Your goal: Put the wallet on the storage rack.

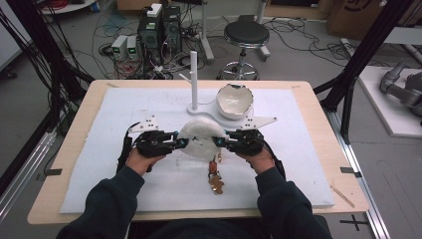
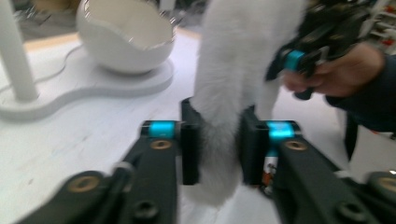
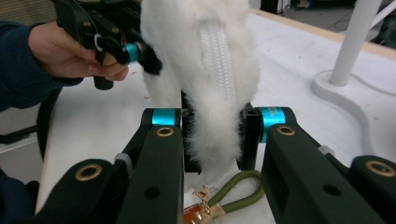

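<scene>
— What sits around the fluffy white piece (image 1: pixel 201 139)?

— Behind it on the white foam mat (image 1: pixel 99 174) stands a white stand (image 1: pixel 194 79) with an upright post, and on the stand's base a white egg-shaped bowl (image 1: pixel 234 101) with a broken-looking rim. Near the person's edge lies a small brown-and-gold charm (image 1: pixel 215 181) on an olive cord loop (image 3: pixel 238 189), just under the fur. Beyond the table are a black stool (image 1: pixel 246 36), computer boxes and loose cables on the floor.

— And the tongs?

— The left gripper (image 1: pixel 174 141) is clenched on the fur's left end, the right gripper (image 1: pixel 222 141) on its right end; each gripper view shows white pile squeezed between the two black jaws. The fur hangs between them, above the middle of the mat.

— Anything hard to make out?

— The left gripper view is blurred, so the fur's edge there is soft. Whether the charm is joined to the fur cannot be told; the fur covers the cord's top. A ribbed white strip (image 3: pixel 217 60) runs down the fur's side.
</scene>
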The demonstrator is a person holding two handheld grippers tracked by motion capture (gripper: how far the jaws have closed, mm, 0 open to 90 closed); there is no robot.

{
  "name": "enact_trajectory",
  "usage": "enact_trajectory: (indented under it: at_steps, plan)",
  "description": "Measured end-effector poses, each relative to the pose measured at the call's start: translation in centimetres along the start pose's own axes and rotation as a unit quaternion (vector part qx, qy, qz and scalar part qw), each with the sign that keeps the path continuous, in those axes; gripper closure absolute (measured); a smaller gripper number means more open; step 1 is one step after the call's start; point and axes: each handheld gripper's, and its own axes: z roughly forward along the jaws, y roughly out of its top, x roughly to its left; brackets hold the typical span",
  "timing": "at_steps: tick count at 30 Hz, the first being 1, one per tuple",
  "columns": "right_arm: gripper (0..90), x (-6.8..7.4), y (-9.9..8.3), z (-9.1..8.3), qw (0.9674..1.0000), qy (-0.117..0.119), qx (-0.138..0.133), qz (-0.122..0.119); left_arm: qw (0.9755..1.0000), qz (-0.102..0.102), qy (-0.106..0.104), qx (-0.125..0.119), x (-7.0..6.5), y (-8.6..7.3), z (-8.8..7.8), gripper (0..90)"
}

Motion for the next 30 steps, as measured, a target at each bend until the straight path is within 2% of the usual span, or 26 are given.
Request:
enact_trajectory:
  at_steps: [2,4,7,9,12,14,16,19,20,23,25,27,28,30]
  plan:
    - [77.9,0.0,0.3,-0.5,0.9998,-0.017,-0.006,-0.012,0.9997,-0.016,0.02,-0.002,0.5,0.0,-0.3,52.2]
    - [77.9,-0.1,0.7,-1.3,0.9993,-0.024,-0.013,-0.026,0.9989,-0.021,0.041,-0.013,0.9,0.1,-0.8,45.9]
    - [78.0,-0.6,1.5,-2.6,0.9968,-0.052,-0.013,-0.059,0.9954,-0.019,0.09,-0.027,1.4,0.1,-1.7,37.6]
    - [78.0,-1.2,2.0,-3.5,0.9941,-0.072,-0.02,-0.079,0.9931,-0.02,0.112,-0.03,1.8,0.1,-2.2,31.7]
    - [77.9,-2.2,2.9,-4.5,0.9906,-0.093,-0.016,-0.099,0.9907,-0.024,0.128,-0.038,2.4,0.0,-2.8,26.5]
    - [77.9,-3.1,3.7,-5.1,0.9872,-0.11,-0.012,-0.116,0.9896,-0.023,0.136,-0.043,2.7,0.0,-3.1,26.5]
    - [77.9,-3.8,4.6,-5.7,0.9833,-0.126,-0.007,-0.131,0.9885,-0.017,0.143,-0.045,2.9,-0.1,-3.4,26.5]
    - [77.8,-4.9,6.0,-6.2,0.9745,-0.15,0.007,-0.167,0.987,-0.005,0.153,-0.05,3.2,-0.1,-3.9,26.5]
    - [77.8,-5.3,6.5,-6.3,0.9711,-0.158,0.017,-0.178,0.9867,-0.005,0.154,-0.053,3.3,-0.1,-4.0,26.5]
    - [77.7,-6.7,7.7,-6.4,0.9637,-0.178,0.032,-0.197,0.986,-0.01,0.158,-0.052,3.5,-0.2,-4.3,26.5]
    - [77.6,-7.6,8.4,-6.2,0.9605,-0.184,0.041,-0.205,0.9859,-0.016,0.158,-0.052,3.7,-0.3,-4.4,26.4]
    - [77.5,-8.3,9.1,-5.9,0.9541,-0.193,0.056,-0.222,0.9861,-0.017,0.158,-0.05,3.7,-0.3,-4.4,26.4]
    - [77.5,-8.8,9.4,-5.7,0.952,-0.195,0.065,-0.227,0.9861,-0.019,0.157,-0.049,3.8,-0.4,-4.4,26.4]
    - [77.5,-9.5,9.9,-5.2,0.9451,-0.205,0.086,-0.24,0.9863,-0.02,0.157,-0.048,3.8,-0.4,-4.4,26.4]
